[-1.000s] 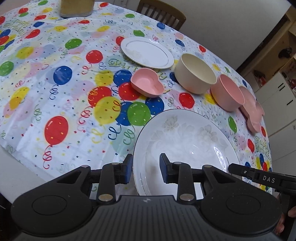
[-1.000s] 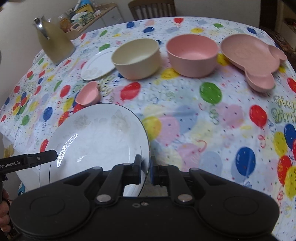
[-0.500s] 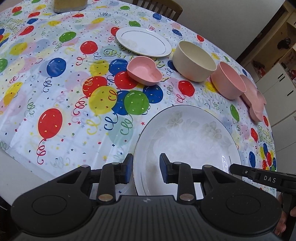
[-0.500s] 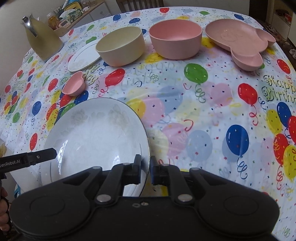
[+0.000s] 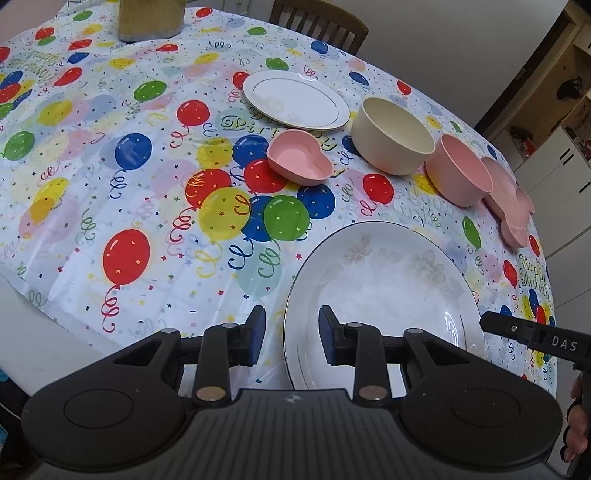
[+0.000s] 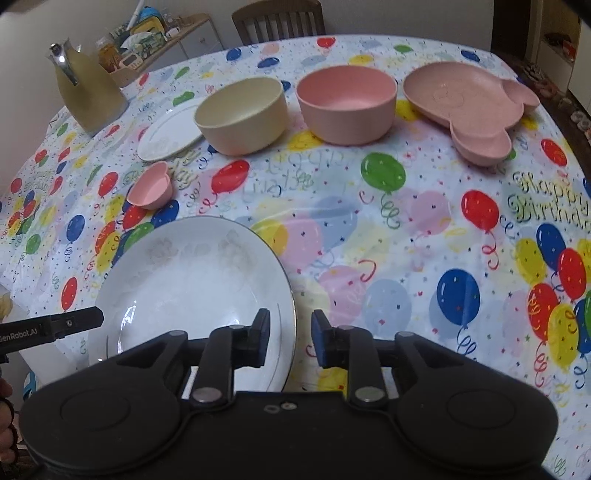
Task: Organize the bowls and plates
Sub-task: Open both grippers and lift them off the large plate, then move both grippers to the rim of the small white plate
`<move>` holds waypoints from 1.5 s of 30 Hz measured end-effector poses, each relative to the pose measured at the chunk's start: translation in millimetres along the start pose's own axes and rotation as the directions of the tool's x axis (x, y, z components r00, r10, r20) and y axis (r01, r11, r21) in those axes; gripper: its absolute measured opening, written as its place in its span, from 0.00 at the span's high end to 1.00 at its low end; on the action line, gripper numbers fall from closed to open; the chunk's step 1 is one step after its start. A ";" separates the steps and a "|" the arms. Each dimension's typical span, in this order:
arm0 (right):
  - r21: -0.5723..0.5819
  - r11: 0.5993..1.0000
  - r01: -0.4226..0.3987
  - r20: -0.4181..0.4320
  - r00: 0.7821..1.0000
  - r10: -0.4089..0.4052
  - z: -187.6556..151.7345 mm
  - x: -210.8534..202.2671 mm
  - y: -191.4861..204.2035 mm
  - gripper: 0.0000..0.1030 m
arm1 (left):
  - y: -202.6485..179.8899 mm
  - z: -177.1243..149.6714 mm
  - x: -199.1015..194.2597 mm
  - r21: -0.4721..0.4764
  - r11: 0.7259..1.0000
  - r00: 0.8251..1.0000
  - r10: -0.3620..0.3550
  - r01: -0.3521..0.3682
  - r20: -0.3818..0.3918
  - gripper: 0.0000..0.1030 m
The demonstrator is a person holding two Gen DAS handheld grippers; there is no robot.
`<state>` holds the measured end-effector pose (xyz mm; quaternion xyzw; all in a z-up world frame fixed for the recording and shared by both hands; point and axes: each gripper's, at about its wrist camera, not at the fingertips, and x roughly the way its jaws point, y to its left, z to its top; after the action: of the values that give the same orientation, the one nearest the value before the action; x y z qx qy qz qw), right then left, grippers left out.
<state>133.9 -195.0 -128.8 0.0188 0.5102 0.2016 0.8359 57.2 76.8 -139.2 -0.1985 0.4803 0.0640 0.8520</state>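
A: Left wrist view first: what sits on the desk (image 5: 74,295), going left to right?

B: A balloon-print cloth (image 5: 125,155) covers it. Far left at the back stands a yellowish jug (image 5: 147,18). Then comes a small white plate (image 5: 295,99), with a pink heart-shaped bowl (image 5: 299,162) just in front of it. Right of those stand a cream bowl (image 5: 391,144), a pink bowl (image 5: 458,173) just beside it, and a pink divided plate (image 5: 513,214) at the far edge.

A: And the big dish?

B: The large white plate (image 5: 384,288) lies flat near the front edge. The left claw (image 5: 291,336) straddles its left rim: one pad is outside the rim, the other over the plate. The jaws stand apart and neither pad presses on the rim.

A: Right wrist view?

B: Left to right again: the tip of the left claw pokes in at the left edge, then the large white plate (image 6: 192,280), then the right claw (image 6: 288,339). Its jaws are opening, with the plate's right rim between them; the pads do not clamp it. Behind it, the cream bowl (image 6: 240,114), pink bowl (image 6: 347,103) and divided plate (image 6: 461,103) line the back. A wooden chair (image 6: 277,18) stands behind the desk.
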 end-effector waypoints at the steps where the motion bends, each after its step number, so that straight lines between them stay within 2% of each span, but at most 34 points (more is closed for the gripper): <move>1: -0.004 1.000 -0.004 0.008 1.000 0.004 0.9 -2.9 2.0 0.71 | -0.7 0.2 -2.6 0.003 1.000 1.000 -0.002 0.002 0.006 0.71; 8: -0.062 0.997 -0.039 0.080 0.996 0.044 8.6 -26.6 22.0 0.65 | -10.4 5.0 -28.1 0.039 0.999 0.997 -0.028 0.025 0.075 0.70; 10: -0.080 0.996 -0.045 0.105 0.993 0.053 10.8 -34.8 27.3 0.61 | -13.9 7.6 -36.7 0.049 0.998 0.995 -0.034 0.029 0.097 0.61; 12: -0.095 0.994 -0.050 0.127 0.990 0.061 13.2 -42.6 31.8 0.57 | -16.9 9.2 -45.8 0.057 0.998 0.991 -0.036 0.029 0.128 0.45; 19: -0.139 0.987 -0.080 0.169 0.980 0.104 22.6 -60.4 46.4 0.47 | -26.1 19.5 -66.7 0.093 0.995 0.982 -0.050 0.033 0.185 0.44; 22: -0.165 0.983 -0.080 0.192 0.975 0.112 29.0 -66.3 53.5 0.36 | -27.9 26.7 -73.5 0.099 0.995 0.976 -0.047 0.026 0.214 0.36; 24: -0.181 0.980 -0.082 0.201 0.972 0.118 35.5 -67.9 57.7 0.35 | -28.8 32.3 -76.7 0.105 0.994 0.972 -0.045 0.021 0.232 0.34; 28: -0.211 0.974 -0.078 0.214 0.969 0.124 52.2 -67.7 66.2 0.22 | -27.5 47.9 -80.0 0.098 0.995 0.964 -0.029 0.003 0.264 0.27; 30: -0.230 0.970 -0.076 0.223 0.966 0.129 61.7 -67.7 71.2 0.19 | -26.5 56.7 -79.8 0.090 0.996 0.960 -0.013 -0.013 0.279 0.22; 34: -0.261 0.963 -0.062 0.245 0.961 0.128 83.9 -63.5 79.9 0.03 | -24.9 78.9 -75.1 0.072 0.997 0.957 0.019 -0.041 0.290 0.21; 36: -0.279 0.959 -0.056 0.246 0.961 0.128 96.2 -59.1 84.0 0.01 | -24.2 88.5 -72.1 0.064 0.997 0.955 0.031 -0.052 0.295 0.21; 45: -0.303 0.951 -0.054 0.209 0.970 0.121 161.5 -24.9 92.6 0.01 | -20.1 137.8 -48.4 0.030 0.995 0.956 0.079 -0.091 0.282 0.21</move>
<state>233.6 -90.8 -8.5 -0.0608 0.3751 0.3091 0.8718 146.8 117.5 -29.5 -0.1484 0.3640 0.1177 0.9119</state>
